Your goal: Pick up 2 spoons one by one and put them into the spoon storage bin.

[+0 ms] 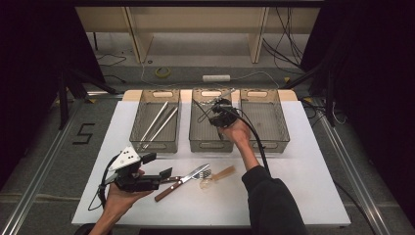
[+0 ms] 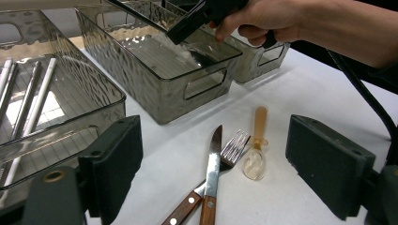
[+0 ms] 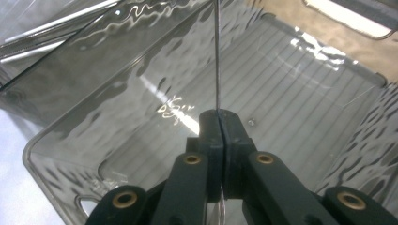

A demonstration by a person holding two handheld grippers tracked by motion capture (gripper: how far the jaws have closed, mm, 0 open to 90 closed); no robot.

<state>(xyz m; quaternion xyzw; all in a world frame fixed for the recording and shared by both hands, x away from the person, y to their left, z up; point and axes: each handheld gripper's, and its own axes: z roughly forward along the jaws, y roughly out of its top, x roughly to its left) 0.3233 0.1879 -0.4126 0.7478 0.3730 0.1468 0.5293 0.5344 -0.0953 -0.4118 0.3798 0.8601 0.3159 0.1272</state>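
My right gripper point(image 1: 219, 115) point(image 3: 219, 117) is shut on a thin metal utensil point(image 3: 217, 70) seen edge-on, which slants up and left point(image 1: 200, 106) inside the middle smoky bin point(image 1: 210, 145). Near the table's front left, my left gripper point(image 1: 159, 165) point(image 2: 216, 140) is open and holds nothing, pointing right. Just past its jaws lie a wooden-handled knife point(image 1: 169, 188) point(image 2: 213, 168), a wooden-handled fork point(image 1: 198, 171) point(image 2: 234, 145) crossed under it, and a clear spoon with an amber handle point(image 1: 215, 178) point(image 2: 256, 159).
Three smoky plastic bins stand in a row at the back of the white table point(image 1: 293, 196). The left bin point(image 1: 155, 145) holds two long silver rods point(image 1: 159, 122). The right bin point(image 1: 266, 145) looks bare. A black cable point(image 1: 257, 142) trails from the right gripper.
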